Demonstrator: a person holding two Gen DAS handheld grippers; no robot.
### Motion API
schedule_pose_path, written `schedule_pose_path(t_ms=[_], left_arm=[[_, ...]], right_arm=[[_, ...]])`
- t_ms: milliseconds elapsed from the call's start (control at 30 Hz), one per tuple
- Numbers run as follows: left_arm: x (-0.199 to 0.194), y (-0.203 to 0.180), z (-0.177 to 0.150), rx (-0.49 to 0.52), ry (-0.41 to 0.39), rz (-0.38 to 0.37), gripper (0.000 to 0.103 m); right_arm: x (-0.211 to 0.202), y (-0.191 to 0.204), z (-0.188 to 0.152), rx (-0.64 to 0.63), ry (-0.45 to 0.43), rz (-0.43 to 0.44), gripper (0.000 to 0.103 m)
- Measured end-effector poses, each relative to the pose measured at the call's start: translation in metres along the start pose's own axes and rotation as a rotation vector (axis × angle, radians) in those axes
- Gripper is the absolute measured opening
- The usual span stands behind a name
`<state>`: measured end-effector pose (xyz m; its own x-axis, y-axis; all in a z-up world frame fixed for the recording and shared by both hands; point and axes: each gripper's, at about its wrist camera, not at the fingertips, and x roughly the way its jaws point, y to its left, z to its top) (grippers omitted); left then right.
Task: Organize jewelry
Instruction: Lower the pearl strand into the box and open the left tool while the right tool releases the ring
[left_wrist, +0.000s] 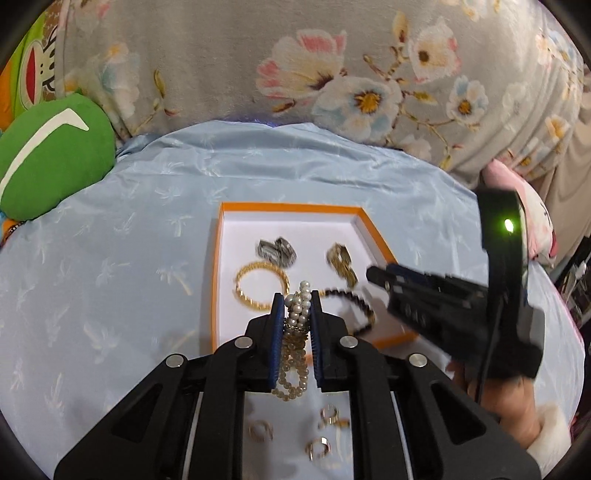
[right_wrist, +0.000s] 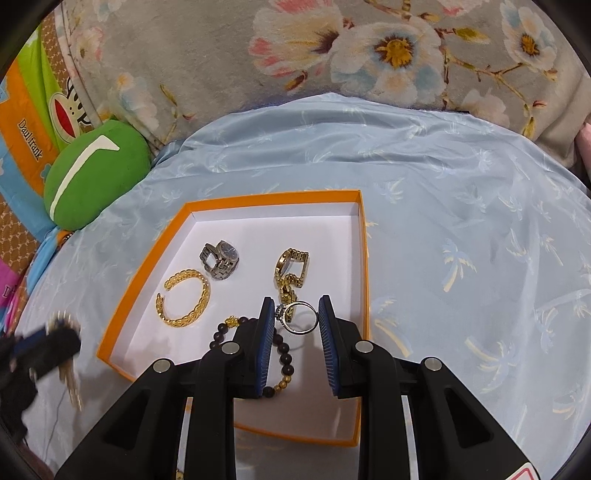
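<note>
An orange-rimmed white tray (right_wrist: 364, 236) lies on the blue sheet and holds a silver watch (right_wrist: 220, 259), a gold watch (right_wrist: 290, 269), a gold bangle (right_wrist: 184, 297) and a dark bead bracelet (right_wrist: 284, 356). My left gripper (left_wrist: 298, 301) is shut on a pearl bracelet (left_wrist: 300, 306), held above the tray's (left_wrist: 221, 236) near left edge. My right gripper (right_wrist: 297, 312) is over the tray's near right part, with a silver ring (right_wrist: 298, 317) between its fingers, touching the left one.
Several gold rings (left_wrist: 323, 430) lie on the sheet below my left gripper. A green plush toy (right_wrist: 94, 171) sits far left. Floral bedding (left_wrist: 295, 62) rises behind. The right gripper (left_wrist: 424, 306) crosses the left wrist view over the tray's right side.
</note>
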<state>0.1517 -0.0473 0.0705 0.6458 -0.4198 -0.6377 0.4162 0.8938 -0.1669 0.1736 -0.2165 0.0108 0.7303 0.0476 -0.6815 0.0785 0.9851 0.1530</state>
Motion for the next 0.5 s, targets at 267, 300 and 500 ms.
schedule_pose_path(t_ms=[267, 300, 500], left_arm=[[0.045, 0.012, 0.006, -0.057, 0.043, 0.016, 0.013], [0.047, 0.012, 0.006, -0.061, 0.044, 0.014, 0.013], [0.052, 0.014, 0.004, -0.080, 0.037, 0.002, 0.017]], right_arm=[[0.014, -0.002, -0.003, 0.000, 0.025, 0.005, 0.024], [0.014, -0.003, -0.003, 0.003, 0.024, 0.006, 0.024], [0.010, -0.008, -0.001, 0.026, 0.005, 0.021, 0.024]])
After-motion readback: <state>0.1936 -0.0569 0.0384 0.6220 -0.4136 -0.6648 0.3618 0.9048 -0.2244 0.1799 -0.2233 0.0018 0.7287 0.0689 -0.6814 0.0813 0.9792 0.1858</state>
